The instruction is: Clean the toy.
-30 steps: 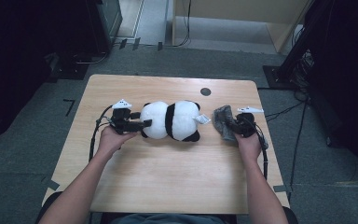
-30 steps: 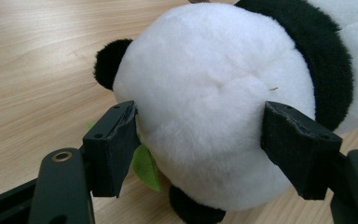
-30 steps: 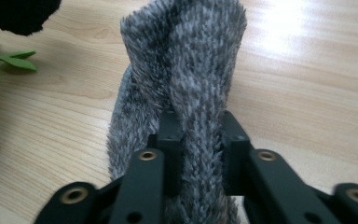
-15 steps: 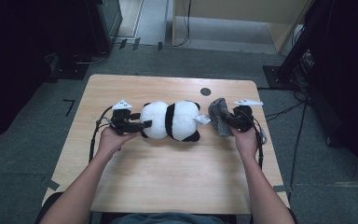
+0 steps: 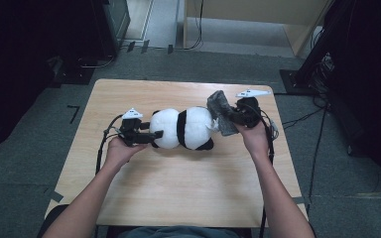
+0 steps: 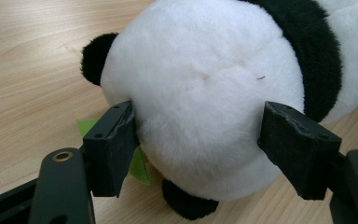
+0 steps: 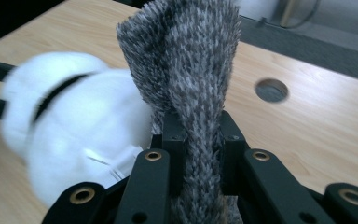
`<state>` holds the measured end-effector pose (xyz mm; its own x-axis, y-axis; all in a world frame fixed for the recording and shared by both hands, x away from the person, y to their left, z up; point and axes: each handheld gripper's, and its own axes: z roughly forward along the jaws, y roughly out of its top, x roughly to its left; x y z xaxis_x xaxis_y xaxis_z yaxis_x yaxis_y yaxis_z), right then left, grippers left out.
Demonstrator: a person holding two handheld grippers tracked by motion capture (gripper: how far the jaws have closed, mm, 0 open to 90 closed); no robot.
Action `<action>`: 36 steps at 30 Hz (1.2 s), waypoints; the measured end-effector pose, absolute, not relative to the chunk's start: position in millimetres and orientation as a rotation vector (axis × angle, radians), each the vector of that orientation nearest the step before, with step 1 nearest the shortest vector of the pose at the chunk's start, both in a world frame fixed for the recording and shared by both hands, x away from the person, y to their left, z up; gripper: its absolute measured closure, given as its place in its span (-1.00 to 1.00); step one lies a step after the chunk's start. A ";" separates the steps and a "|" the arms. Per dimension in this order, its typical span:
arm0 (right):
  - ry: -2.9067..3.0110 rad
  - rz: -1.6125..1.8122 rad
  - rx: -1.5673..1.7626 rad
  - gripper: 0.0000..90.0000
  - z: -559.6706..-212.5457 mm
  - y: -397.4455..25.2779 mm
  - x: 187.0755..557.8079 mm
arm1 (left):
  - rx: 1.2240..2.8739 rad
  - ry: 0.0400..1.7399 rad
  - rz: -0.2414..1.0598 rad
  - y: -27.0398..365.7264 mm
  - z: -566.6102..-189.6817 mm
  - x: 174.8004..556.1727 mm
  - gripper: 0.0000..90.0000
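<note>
A black-and-white plush panda (image 5: pixel 183 129) lies on its side in the middle of the wooden table (image 5: pixel 178 198). My left gripper (image 5: pixel 151 135) is at its left end. In the left gripper view, the jaws of my left gripper (image 6: pixel 205 140) press on both sides of the panda's (image 6: pixel 205 93) white head, with a green felt leaf (image 6: pixel 137 163) underneath. My right gripper (image 5: pixel 233 116) is shut on a grey fuzzy cloth (image 5: pixel 218 111), held against the panda's right end. In the right gripper view, the cloth (image 7: pixel 186 60) stands up between the jaws of my right gripper (image 7: pixel 198 140), with the panda (image 7: pixel 74 126) just behind.
A round cable hole (image 7: pixel 270 90) is in the table's far right part. Black equipment stands (image 5: pixel 347 54) and cables (image 5: pixel 302 116) are on the floor to the right. A dark cabinet (image 5: pixel 111 25) stands beyond the far left corner.
My right gripper has carried the grey cloth up and left, from beside the panda's rear to touching it. My left gripper has stayed on the panda's head.
</note>
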<state>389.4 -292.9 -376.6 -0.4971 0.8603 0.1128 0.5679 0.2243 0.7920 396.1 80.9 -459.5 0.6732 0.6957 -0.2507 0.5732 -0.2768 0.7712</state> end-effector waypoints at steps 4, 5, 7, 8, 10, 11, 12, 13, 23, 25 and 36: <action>2.199 1.208 1.252 0.75 -366.6 -275.8 387.6 | 1.962 0.987 0.174 80.0 -459.7 395.8 -0.39; 2.215 1.213 1.235 0.76 -364.5 -271.0 386.9 | 1.963 0.984 0.179 79.9 -459.7 395.8 -0.39; 2.230 1.230 1.200 0.76 -360.7 -261.8 385.2 | 1.961 0.987 0.180 79.4 -459.6 395.5 -0.39; 2.244 1.235 1.190 0.76 -359.1 -258.3 385.9 | 1.957 0.989 0.181 79.2 -459.6 395.4 -0.39; 2.264 1.216 1.170 0.76 -353.5 -251.6 386.9 | 1.955 0.992 0.182 78.7 -459.7 395.0 -0.39; 2.263 1.227 1.165 0.76 -351.0 -249.5 386.6 | 1.953 0.994 0.183 78.2 -459.6 394.6 -0.39; 2.265 1.250 1.157 0.76 -346.0 -245.2 386.1 | 1.951 0.996 0.184 77.9 -459.5 394.3 -0.39; 2.269 1.253 1.148 0.76 -343.7 -242.6 385.9 | 1.954 0.997 0.185 77.6 -459.3 394.1 -0.39; 2.350 1.320 1.016 0.76 -326.5 -202.0 388.8 | 1.947 1.006 0.216 70.5 -458.0 385.7 -0.38; 2.372 1.335 0.998 0.76 -328.4 -192.8 392.1 | 1.944 1.008 0.221 69.9 -458.5 384.5 -0.38; 2.473 1.352 0.997 0.76 -356.6 -151.6 422.3 | 1.933 1.005 0.241 70.9 -461.7 382.9 -0.39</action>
